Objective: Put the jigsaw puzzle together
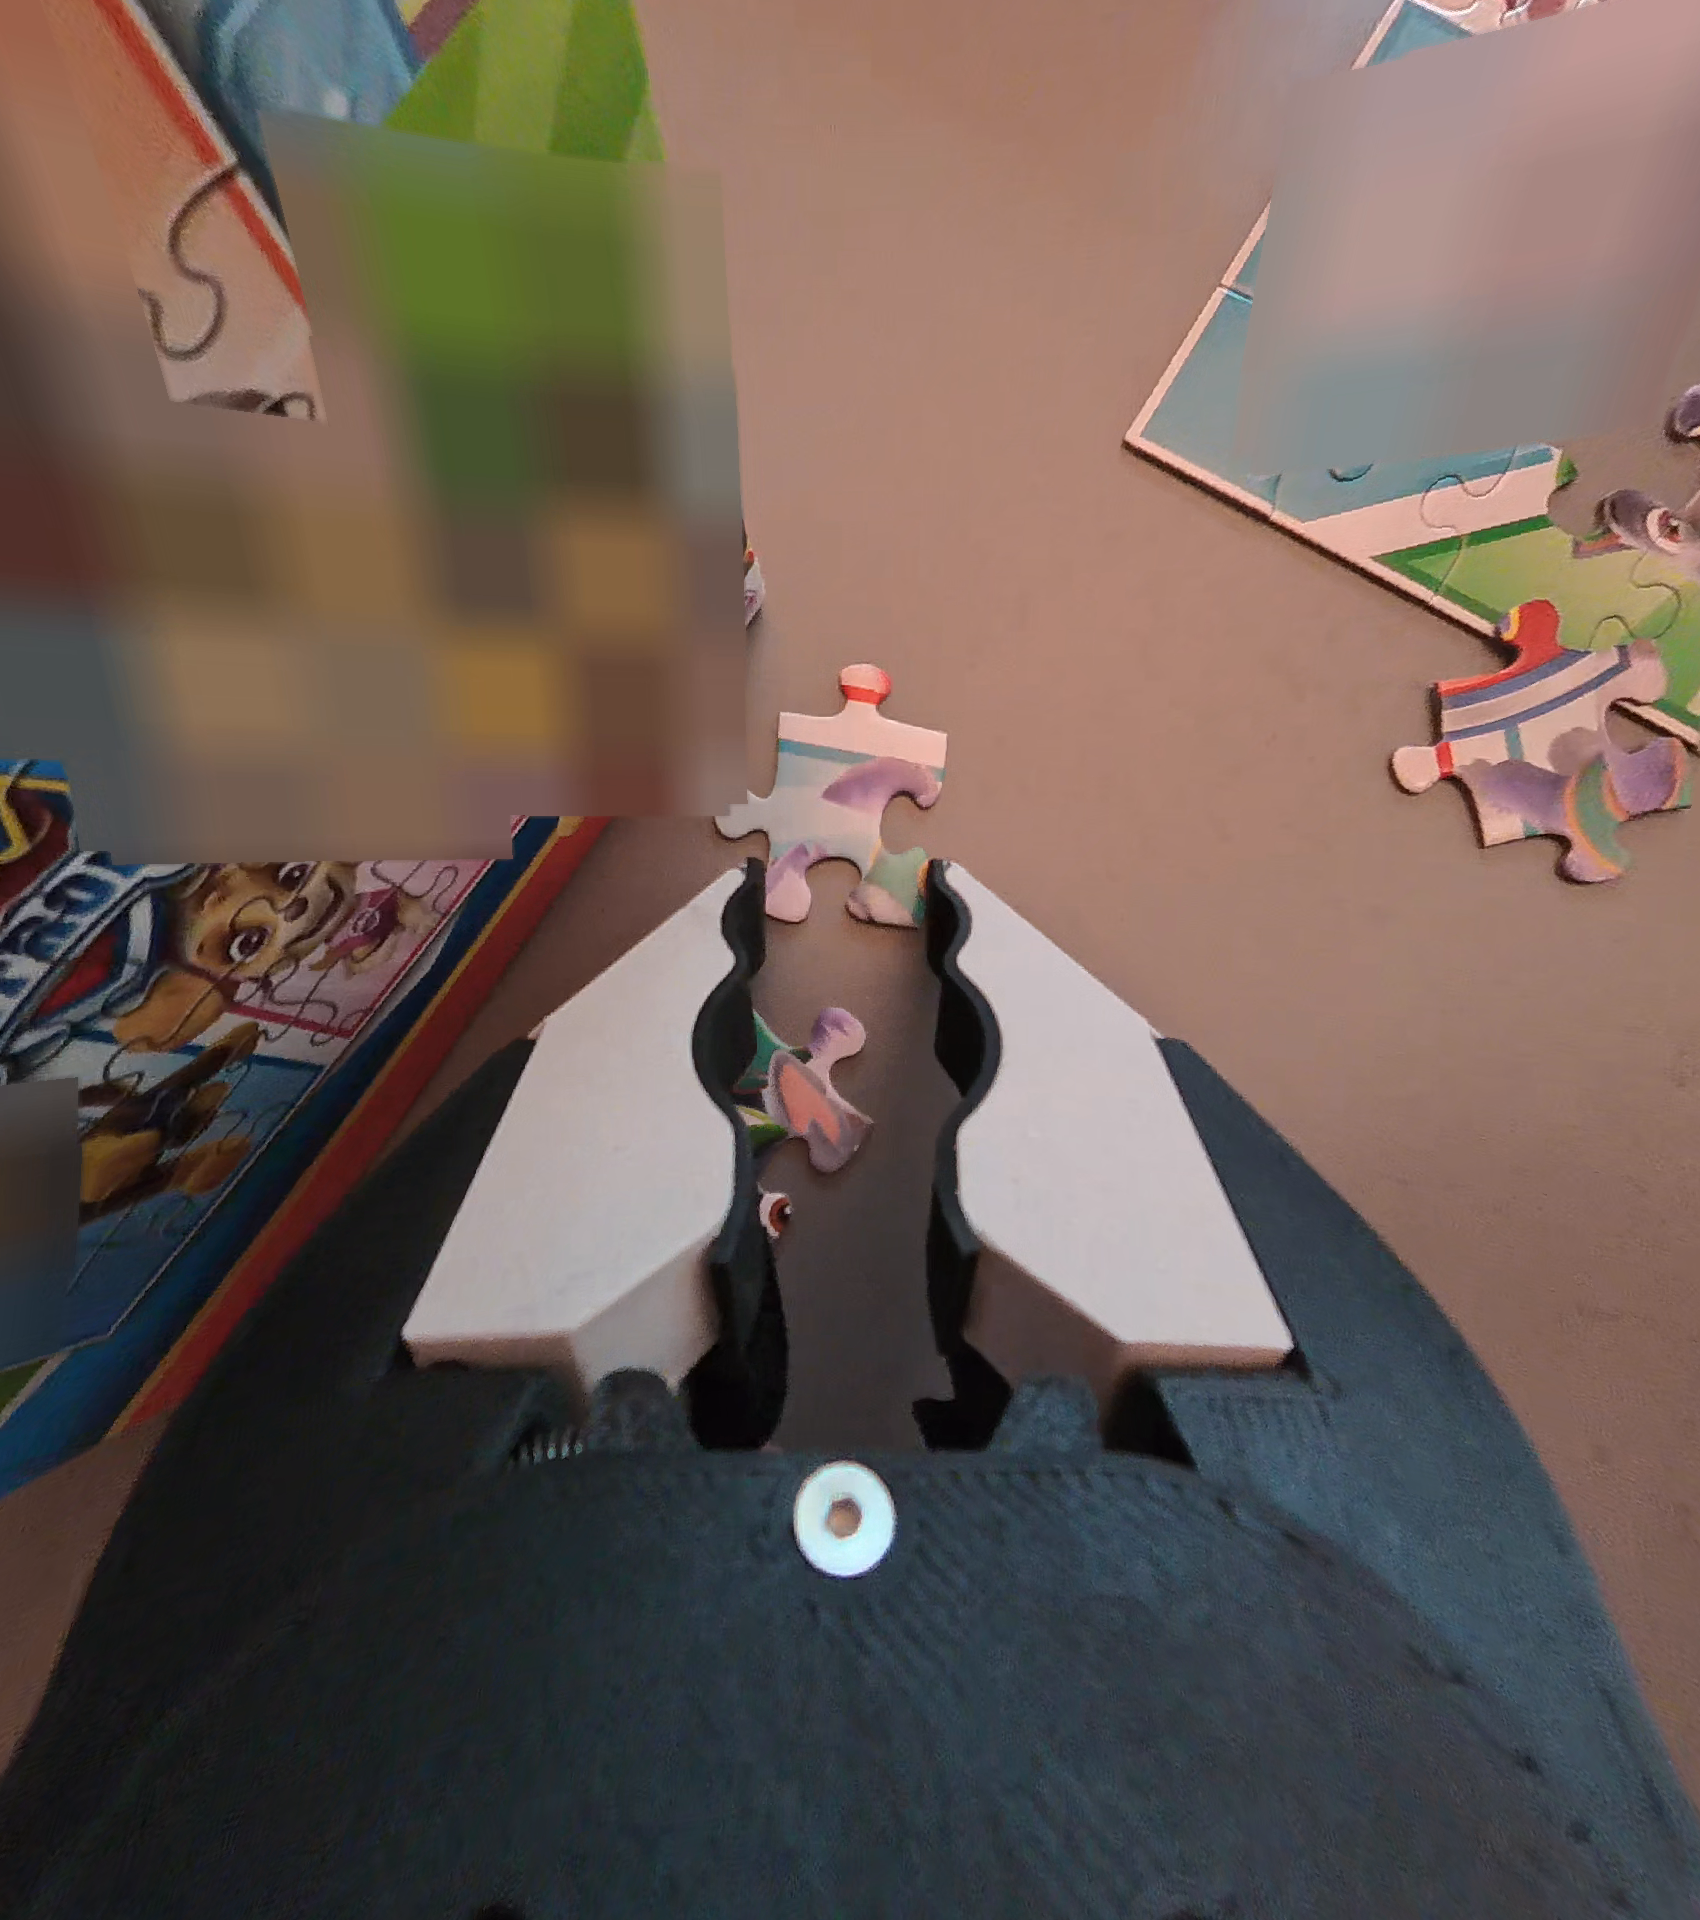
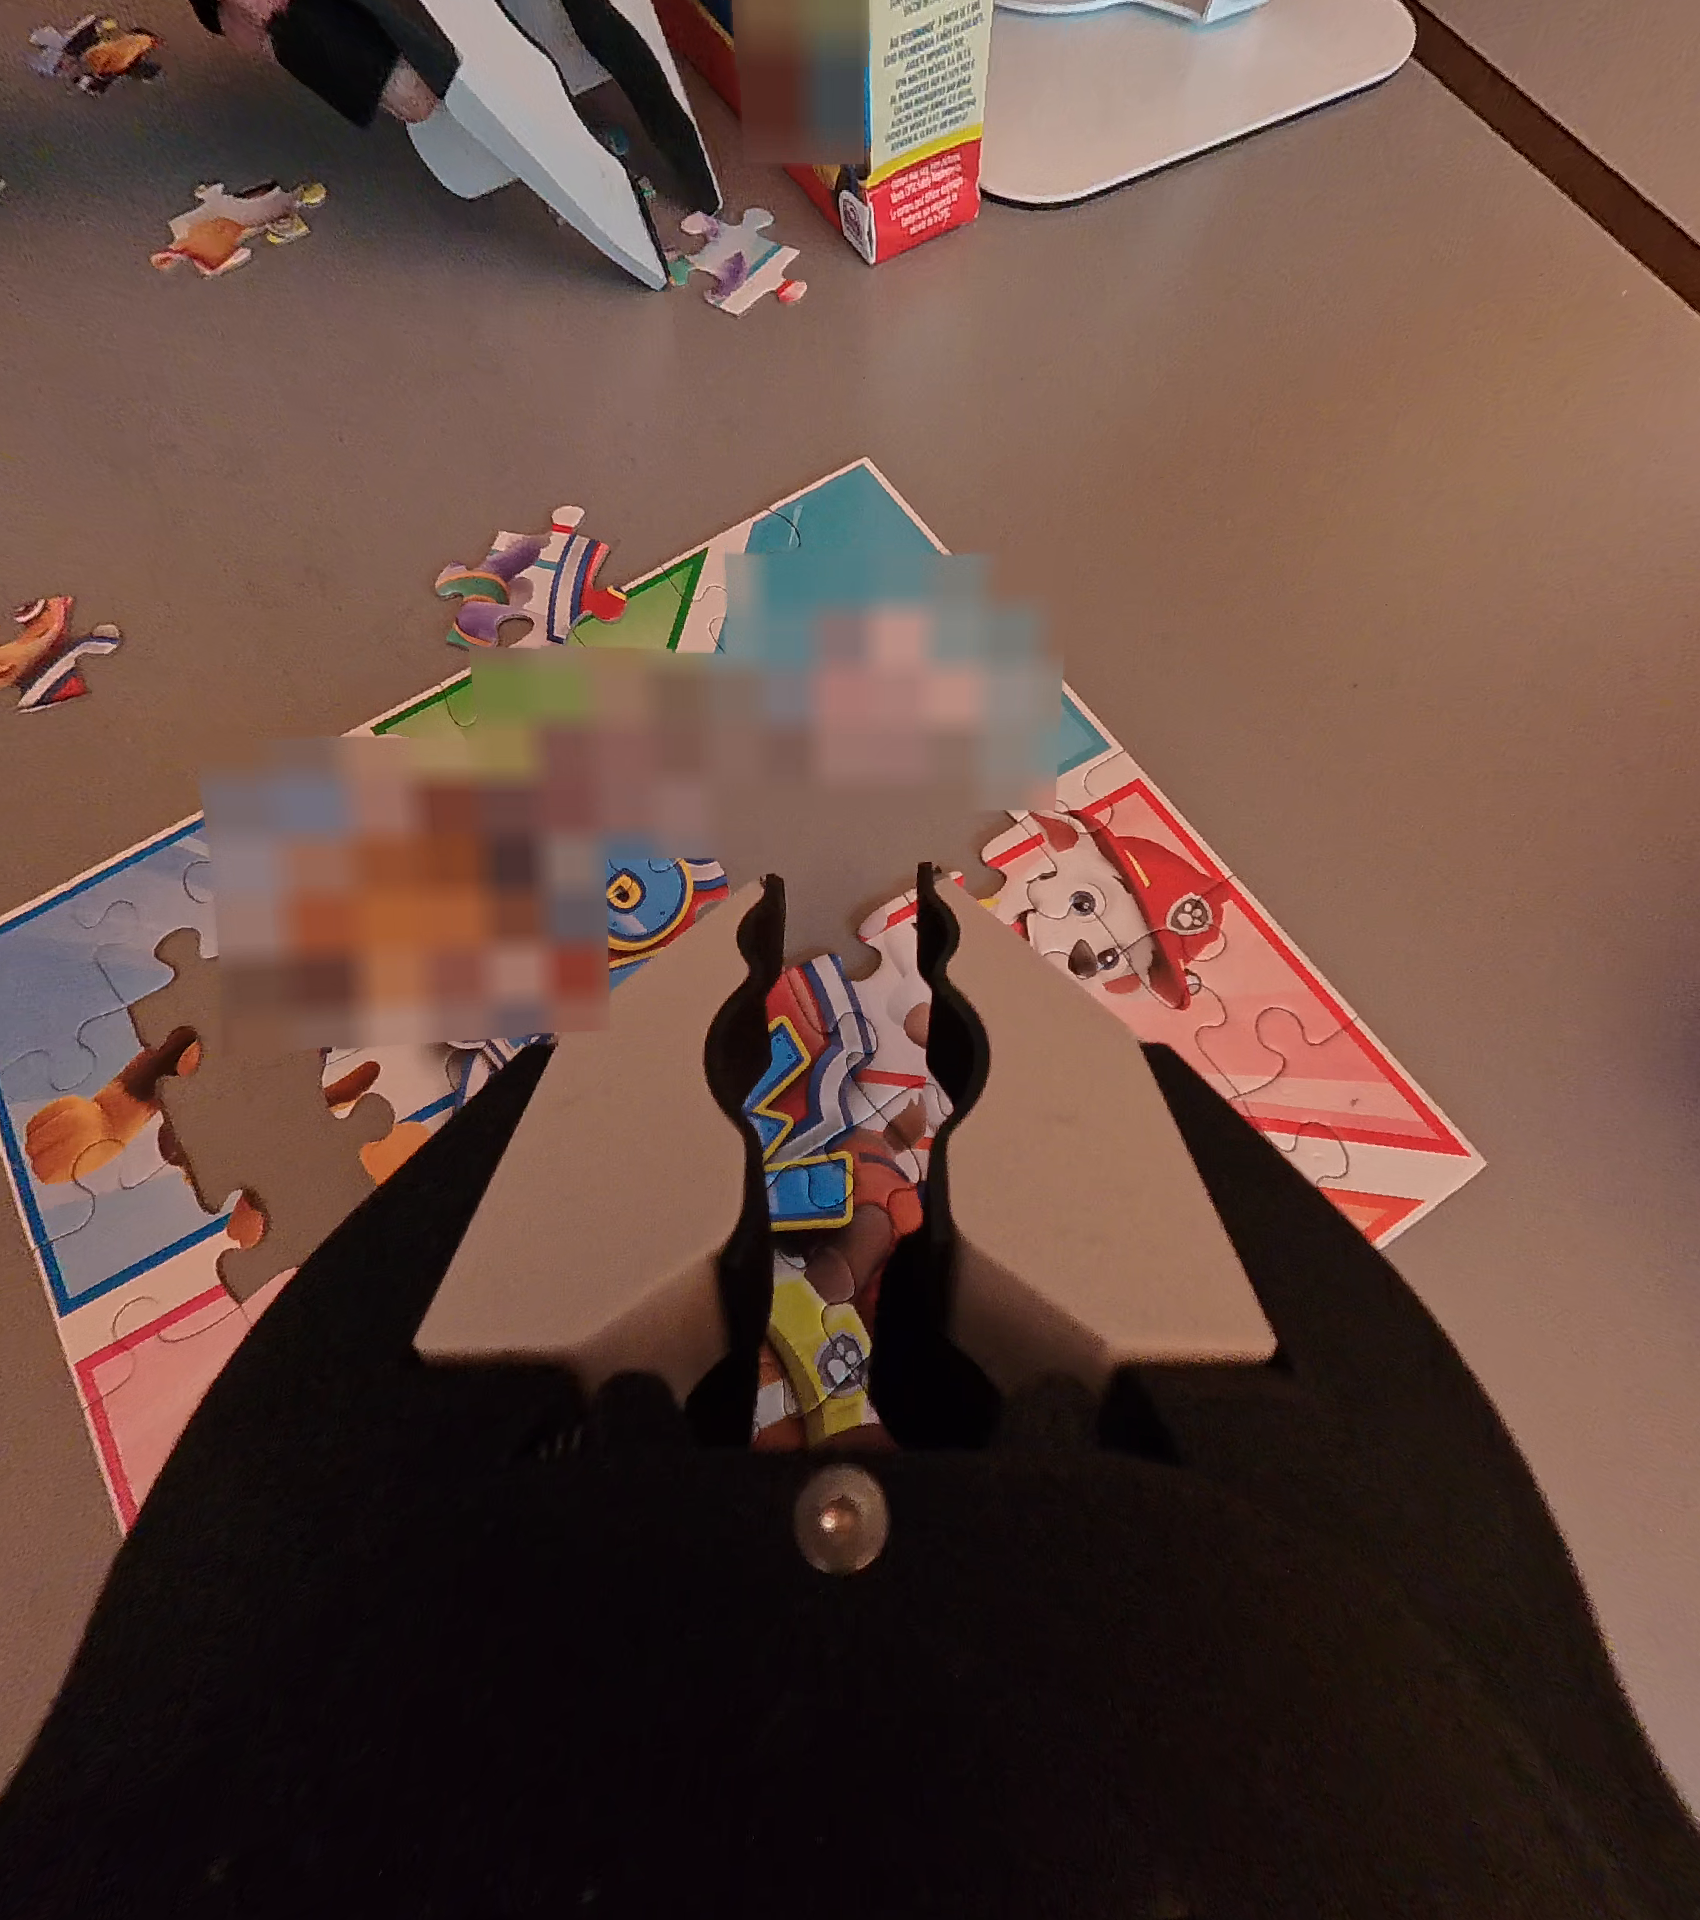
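The partly built puzzle point(image 2: 1272, 1049) lies flat on the table and also shows far right in the left wrist view point(image 1: 1428, 520). It has a hole at its left part point(image 2: 243, 1132). My right gripper point(image 2: 848, 881) is open and empty, hovering over the puzzle's middle. My left gripper point(image 1: 841, 878) is open and low over the table. One loose piece point(image 1: 856, 810) lies just beyond its tips. A second loose piece point(image 1: 810, 1091) lies between its fingers, against the left finger and partly hidden by it. The right wrist view shows the left gripper point(image 2: 607, 177) at the far edge.
The puzzle box point(image 1: 202, 1039) stands close on the left gripper's left, also seen in the right wrist view point(image 2: 887, 125). Loose pieces point(image 2: 233, 223) point(image 2: 15, 660) lie at the left. A piece point(image 2: 534, 577) sits at the puzzle's far edge. A white base plate point(image 2: 1189, 104) lies behind. Across from one pair of fingers to the other is roughly 25 centimeters. To the partly built puzzle point(image 2: 1272, 1049): right tips about 8 centimeters, left tips about 30 centimeters.
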`<state>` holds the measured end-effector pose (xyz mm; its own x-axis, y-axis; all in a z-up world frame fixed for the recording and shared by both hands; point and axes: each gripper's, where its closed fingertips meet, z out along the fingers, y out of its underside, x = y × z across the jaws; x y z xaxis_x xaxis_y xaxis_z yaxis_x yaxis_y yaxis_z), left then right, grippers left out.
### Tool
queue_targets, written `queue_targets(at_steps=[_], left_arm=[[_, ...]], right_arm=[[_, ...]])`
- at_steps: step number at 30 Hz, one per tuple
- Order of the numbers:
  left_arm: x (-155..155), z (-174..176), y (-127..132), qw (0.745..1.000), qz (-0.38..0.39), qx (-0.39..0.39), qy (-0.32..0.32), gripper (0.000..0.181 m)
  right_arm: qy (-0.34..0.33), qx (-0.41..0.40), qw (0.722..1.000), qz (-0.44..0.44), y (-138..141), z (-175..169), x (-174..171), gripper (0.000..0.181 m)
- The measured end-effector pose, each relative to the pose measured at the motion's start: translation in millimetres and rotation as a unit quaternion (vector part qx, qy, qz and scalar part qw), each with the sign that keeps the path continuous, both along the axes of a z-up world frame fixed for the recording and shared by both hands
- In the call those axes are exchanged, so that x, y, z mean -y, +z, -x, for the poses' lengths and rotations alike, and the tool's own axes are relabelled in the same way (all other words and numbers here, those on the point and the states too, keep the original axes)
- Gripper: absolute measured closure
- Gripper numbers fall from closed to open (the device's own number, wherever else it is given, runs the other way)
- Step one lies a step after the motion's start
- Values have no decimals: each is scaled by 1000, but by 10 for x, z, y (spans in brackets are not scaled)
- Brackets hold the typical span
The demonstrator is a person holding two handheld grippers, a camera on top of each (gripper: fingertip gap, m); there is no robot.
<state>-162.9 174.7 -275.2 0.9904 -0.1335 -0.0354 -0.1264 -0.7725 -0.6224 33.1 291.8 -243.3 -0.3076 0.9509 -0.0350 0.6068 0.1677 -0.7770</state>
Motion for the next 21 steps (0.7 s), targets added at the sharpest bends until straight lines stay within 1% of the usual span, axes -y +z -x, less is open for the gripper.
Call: queue_targets(at_steps=[7,8,9,13,15,16,17,18,19,21], left_arm=[[85,-232,0,999,0,-11,-33,153],[113,-293,10,999,-2,-13,-44,175],[130,-346,31,998,-10,-15,-52,181],[240,-508,-1,997,-7,-19,-71,181],[291,-501,67,997,-14,-26,-68,181],[305,-448,137,998,-24,-30,-59,179],[311,-376,188,998,-28,-30,-48,170],[315,-285,199,999,-25,-30,-35,157],[327,-201,156,999,-10,-26,-25,144],[307,-87,50,1000,12,-23,-14,128]], right_arm=[[2,-4,1000,-1,23,-2,16,158],[3,-5,1000,-1,26,-1,18,158],[3,-6,1000,-1,32,-1,20,158],[5,-8,1000,1,40,3,31,158],[5,-7,1000,0,35,2,33,158],[5,-6,1000,0,32,1,32,158],[5,-6,1000,0,31,0,32,158],[5,-7,1000,0,34,2,34,158],[6,-8,1000,1,40,4,41,158],[8,-9,1000,0,44,7,54,158]])
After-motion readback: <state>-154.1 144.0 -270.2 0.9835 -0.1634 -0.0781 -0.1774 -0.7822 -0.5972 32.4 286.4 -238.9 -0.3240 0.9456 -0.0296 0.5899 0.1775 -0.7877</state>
